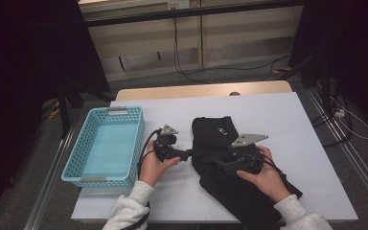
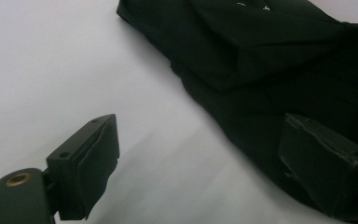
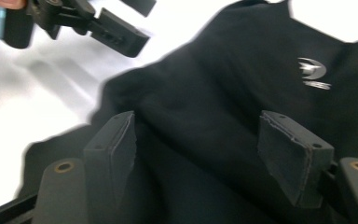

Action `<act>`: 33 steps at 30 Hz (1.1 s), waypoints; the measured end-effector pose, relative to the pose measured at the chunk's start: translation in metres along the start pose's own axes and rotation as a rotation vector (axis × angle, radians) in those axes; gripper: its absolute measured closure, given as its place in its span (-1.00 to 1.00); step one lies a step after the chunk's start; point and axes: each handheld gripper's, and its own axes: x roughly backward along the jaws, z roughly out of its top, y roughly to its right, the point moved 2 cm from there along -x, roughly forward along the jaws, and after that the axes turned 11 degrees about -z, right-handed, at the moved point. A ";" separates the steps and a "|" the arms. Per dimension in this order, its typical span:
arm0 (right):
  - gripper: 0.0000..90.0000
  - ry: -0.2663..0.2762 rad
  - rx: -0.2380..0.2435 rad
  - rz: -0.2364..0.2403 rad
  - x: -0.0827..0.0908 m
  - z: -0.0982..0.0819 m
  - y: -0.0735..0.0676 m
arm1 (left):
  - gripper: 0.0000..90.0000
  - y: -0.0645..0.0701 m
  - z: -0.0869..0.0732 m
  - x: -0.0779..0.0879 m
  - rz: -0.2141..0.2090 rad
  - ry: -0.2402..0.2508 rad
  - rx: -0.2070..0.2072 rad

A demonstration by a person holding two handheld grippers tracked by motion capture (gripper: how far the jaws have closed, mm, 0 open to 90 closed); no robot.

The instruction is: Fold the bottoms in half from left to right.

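Surface (image 1: 306,143) first: it's white and roomy, which I'd guess is why the black garment (image 1: 220,158) is laid out flat across its middle and near-right, ready for folding. Empty blue basket (image 1: 106,143) waits at the left, probably where it ends up. Fabric looks dark, soft and creased, partly doubled over, with a small white logo (image 3: 313,72). Left gripper (image 1: 188,154) sits at its left edge, jaws spread with nothing pinched; right gripper (image 1: 219,164) hovers above the cloth, jaws spread too, gripping nothing.
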 end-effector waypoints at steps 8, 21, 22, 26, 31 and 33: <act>-0.17 -0.004 -0.022 -0.096 -0.005 -0.004 0.010 | -0.66 0.002 0.003 -0.005 -0.002 -0.020 -0.006; 0.11 -0.018 0.113 -0.162 -0.058 0.027 0.004 | -0.71 -0.001 -0.003 0.015 0.003 -0.003 -0.014; 0.21 -0.031 0.119 -0.159 -0.063 0.027 0.004 | -0.71 -0.001 -0.003 0.016 0.003 -0.004 -0.018; 0.91 -0.008 0.098 -0.172 -0.068 0.028 0.011 | -0.71 -0.001 -0.003 0.019 0.011 0.003 -0.020; 0.93 0.038 -0.044 -0.212 -0.058 0.031 0.033 | -0.71 -0.001 -0.003 0.019 0.014 0.007 -0.017; 0.93 0.049 -0.110 -0.229 -0.053 0.031 0.044 | -0.71 -0.001 -0.003 0.017 0.011 0.010 -0.017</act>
